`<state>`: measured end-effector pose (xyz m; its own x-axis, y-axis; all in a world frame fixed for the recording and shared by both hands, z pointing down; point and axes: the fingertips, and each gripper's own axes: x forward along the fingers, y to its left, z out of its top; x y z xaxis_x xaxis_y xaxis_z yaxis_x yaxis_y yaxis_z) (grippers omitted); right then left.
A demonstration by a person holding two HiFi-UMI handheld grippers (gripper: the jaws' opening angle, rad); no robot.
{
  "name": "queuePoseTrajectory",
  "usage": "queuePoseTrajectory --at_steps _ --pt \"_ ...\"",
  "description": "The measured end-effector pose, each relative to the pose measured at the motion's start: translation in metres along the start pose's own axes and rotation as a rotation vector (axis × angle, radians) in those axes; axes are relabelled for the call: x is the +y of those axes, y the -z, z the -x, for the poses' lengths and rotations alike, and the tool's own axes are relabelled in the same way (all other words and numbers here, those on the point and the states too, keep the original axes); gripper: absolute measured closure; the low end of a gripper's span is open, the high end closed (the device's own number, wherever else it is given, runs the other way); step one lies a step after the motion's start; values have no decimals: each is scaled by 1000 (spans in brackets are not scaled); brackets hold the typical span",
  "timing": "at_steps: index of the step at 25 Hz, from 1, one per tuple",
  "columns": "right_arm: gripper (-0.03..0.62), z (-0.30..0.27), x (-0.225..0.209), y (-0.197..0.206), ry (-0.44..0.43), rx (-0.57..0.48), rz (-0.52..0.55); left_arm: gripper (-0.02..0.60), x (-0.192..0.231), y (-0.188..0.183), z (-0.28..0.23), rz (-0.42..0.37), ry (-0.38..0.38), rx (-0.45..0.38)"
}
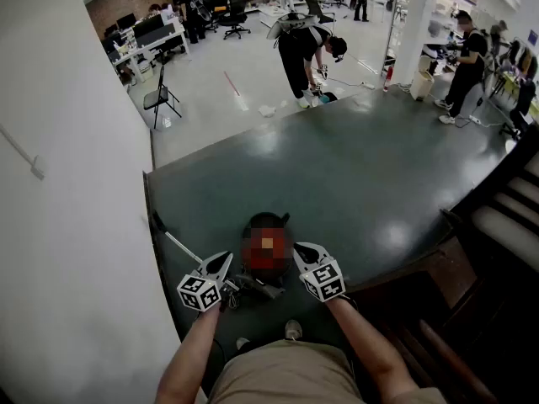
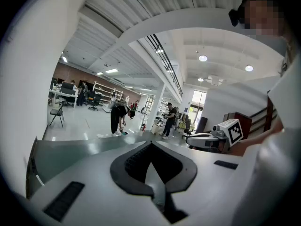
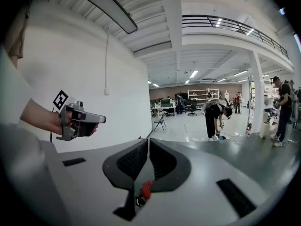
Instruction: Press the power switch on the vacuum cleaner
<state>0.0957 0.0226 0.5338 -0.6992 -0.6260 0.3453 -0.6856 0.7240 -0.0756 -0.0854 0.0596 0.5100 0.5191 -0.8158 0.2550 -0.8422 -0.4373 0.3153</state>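
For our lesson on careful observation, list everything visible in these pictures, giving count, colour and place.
vacuum cleaner: one, dark with red, on the mat ahead of the person
wand: one, pale, left of the vacuum cleaner
mat: one, dark grey-green, mid-floor
chair: one, black, near the left wall
stairs: one flight, dark, right edge
desks: a few, pale, far back left
bending person: one, dark clothes, beyond the mat
standing person: one, dark clothes, back right
left gripper: one, pale, jaws together, empty
right gripper: one, pale, jaws together, empty
forearms: two, bare, bottom edge
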Motion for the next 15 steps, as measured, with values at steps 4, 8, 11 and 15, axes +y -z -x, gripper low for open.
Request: queuePoseTrajectory --at_steps 4,8,11,15 --pt "571 -3 -3 -4 -3 -5 1 581 2 -4 -5 -7 -2 -1" --pt "569 1 -4 -5 -21 -23 -33 581 -2 -3 -8 -8 -5 -1" --pt "568 2 -3 -4 -34 -28 -54 581 -4 0 -7 -8 -5 4" --pt "568 5 -4 1 -35 -25 -54 581 -6 4 -8 -7 -7 11"
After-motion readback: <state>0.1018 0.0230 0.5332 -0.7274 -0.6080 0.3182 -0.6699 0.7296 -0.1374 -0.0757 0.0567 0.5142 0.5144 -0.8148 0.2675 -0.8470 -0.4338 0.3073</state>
